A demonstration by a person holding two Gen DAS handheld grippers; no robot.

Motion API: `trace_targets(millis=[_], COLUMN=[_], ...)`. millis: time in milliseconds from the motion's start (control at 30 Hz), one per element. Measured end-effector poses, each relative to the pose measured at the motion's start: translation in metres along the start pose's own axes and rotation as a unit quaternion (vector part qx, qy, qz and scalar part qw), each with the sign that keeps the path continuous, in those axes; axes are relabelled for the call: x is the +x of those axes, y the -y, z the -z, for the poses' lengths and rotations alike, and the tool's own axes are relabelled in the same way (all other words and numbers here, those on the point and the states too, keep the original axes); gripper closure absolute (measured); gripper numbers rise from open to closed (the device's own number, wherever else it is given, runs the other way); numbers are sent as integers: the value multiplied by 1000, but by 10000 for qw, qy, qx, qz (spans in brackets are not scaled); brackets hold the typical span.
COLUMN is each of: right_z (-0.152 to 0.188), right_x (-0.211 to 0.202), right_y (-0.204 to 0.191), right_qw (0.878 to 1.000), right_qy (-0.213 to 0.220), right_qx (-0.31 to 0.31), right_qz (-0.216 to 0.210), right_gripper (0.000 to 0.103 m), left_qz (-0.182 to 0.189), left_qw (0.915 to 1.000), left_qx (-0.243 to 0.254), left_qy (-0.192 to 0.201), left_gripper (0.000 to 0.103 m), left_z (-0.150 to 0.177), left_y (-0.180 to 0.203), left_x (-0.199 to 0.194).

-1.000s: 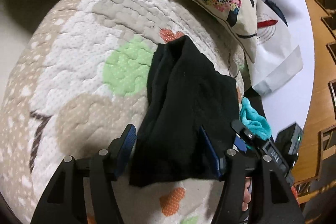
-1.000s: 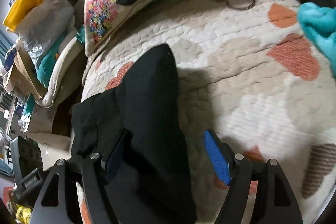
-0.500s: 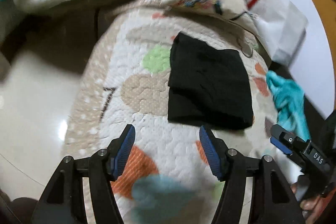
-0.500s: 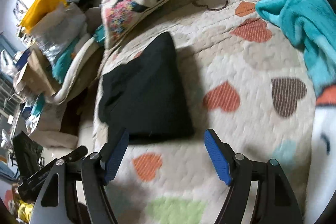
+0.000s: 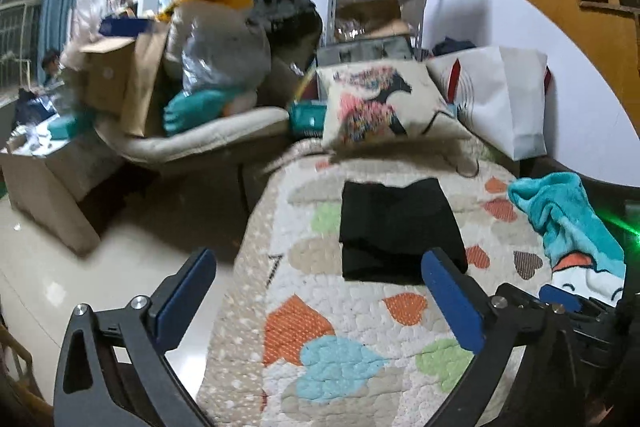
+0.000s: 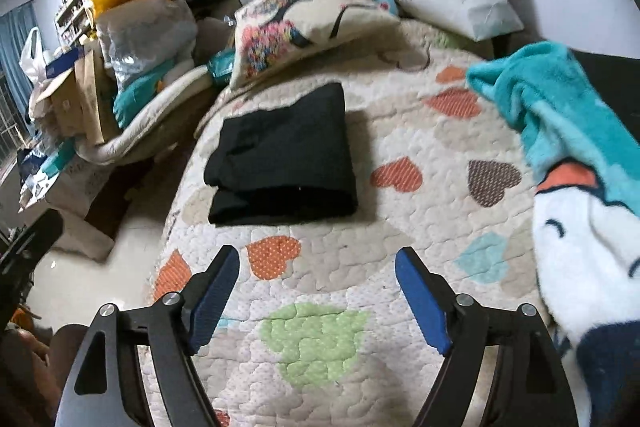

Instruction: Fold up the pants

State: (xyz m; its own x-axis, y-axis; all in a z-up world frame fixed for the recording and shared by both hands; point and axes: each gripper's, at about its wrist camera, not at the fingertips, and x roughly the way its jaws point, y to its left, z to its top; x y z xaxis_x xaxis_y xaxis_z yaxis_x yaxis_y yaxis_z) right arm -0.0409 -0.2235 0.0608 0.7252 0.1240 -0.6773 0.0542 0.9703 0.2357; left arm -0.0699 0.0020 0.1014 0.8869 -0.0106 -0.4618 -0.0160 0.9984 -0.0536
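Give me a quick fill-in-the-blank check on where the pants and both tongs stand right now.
1. The black pants lie folded on the heart-patterned ____.
2. Both the left tongs and right tongs are ____ and hold nothing.
3. The teal blanket lies to the ____ of the pants.

Missing words: quilt; open; right

Black pants (image 6: 282, 165), folded flat on quilt (image 6: 400, 227)

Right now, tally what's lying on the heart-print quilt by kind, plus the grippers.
Folded black pants: 1
Teal cartoon blanket: 1
Printed pillow: 1
Grippers, both open and empty: 2, left, right
Total: 5
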Motion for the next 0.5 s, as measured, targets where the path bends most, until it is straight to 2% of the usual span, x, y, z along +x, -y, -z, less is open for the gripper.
trace_targets(millis=[133,267,500], right_z=[4,7,11], right_x=[-6,-5,-1], right_y=[0,-1,-4], right_qw=[10000,10000,10000], right_qy=[55,32,-37], right_qx=[6,-39,-85], right_qz=[-33,-33,-31], right_gripper=[16,16,15], left_qz=[140,258,489], left_qw=[9998,9992,9957], left_qx=[-145,-220,-14], left_qy=[-6,-222,-791], left_gripper=[0,0,0], left_z=[-2,2,16], left_y=[-2,0,11], left_x=[-8,-4,17])
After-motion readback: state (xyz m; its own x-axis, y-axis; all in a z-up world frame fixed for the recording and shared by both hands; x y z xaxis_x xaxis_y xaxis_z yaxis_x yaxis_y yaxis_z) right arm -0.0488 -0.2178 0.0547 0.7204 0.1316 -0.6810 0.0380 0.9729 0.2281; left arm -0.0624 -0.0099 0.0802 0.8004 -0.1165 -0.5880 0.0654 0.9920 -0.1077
